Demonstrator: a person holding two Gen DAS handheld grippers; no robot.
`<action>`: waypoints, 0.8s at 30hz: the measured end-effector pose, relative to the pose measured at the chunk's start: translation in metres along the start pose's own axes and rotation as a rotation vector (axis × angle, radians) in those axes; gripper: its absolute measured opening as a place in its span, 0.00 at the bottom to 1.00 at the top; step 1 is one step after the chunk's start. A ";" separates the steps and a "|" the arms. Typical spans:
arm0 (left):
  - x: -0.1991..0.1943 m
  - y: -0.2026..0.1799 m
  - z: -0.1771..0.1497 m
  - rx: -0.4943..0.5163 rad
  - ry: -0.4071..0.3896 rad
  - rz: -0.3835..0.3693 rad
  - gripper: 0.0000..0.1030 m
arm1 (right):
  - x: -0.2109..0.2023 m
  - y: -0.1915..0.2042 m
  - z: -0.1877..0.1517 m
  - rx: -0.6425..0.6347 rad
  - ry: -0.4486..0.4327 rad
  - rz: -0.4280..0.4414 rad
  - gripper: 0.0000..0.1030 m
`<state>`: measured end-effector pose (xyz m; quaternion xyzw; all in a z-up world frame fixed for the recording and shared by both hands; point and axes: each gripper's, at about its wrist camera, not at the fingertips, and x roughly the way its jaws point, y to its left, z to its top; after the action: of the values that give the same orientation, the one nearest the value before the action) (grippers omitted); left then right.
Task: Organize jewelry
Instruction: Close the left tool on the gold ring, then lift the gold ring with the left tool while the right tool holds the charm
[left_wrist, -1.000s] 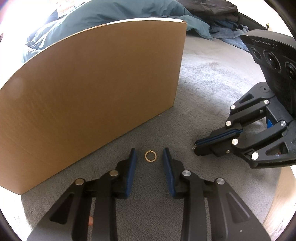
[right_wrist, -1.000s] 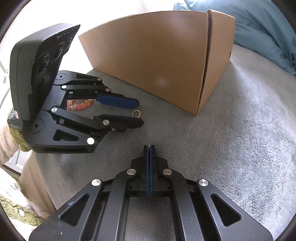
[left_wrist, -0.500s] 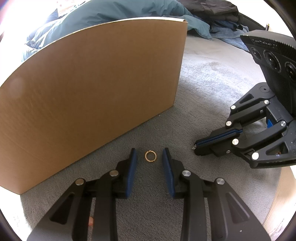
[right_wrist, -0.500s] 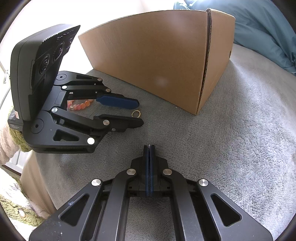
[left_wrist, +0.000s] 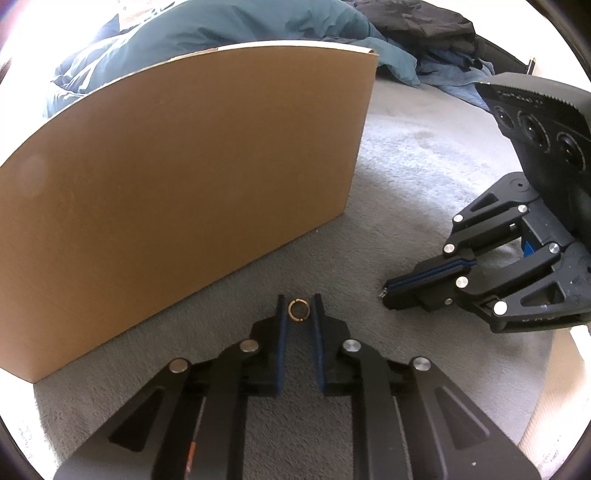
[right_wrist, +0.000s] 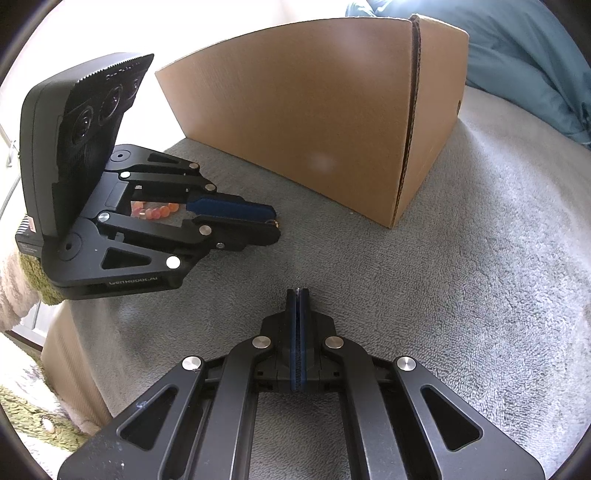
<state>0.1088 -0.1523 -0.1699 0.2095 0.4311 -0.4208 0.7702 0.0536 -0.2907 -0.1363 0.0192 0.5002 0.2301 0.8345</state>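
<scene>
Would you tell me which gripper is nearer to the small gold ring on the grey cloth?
Left. The left gripper has the gold ring between its open fingertips; the right gripper rests shut off to the ring's right, clearly apart.

A small gold ring lies flat on grey fleece; an orange bead bracelet lies apart.

Both wrist cameras sit low, close to the gray blanket, facing the cardboard box, seemingly from neighbouring sides.

Ring on towel beside box; bracelet behind.
</scene>
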 end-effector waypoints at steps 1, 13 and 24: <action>0.000 -0.001 0.000 0.001 0.001 0.001 0.11 | 0.000 0.000 0.000 0.001 -0.001 0.001 0.00; 0.001 -0.011 0.007 0.052 0.033 0.000 0.12 | -0.002 -0.002 -0.002 0.000 -0.003 0.020 0.02; 0.001 -0.006 0.013 0.043 0.014 -0.057 0.23 | -0.007 -0.007 -0.001 0.012 0.006 0.075 0.09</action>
<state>0.1102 -0.1654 -0.1632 0.2167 0.4332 -0.4503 0.7501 0.0520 -0.3001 -0.1326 0.0425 0.5032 0.2583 0.8236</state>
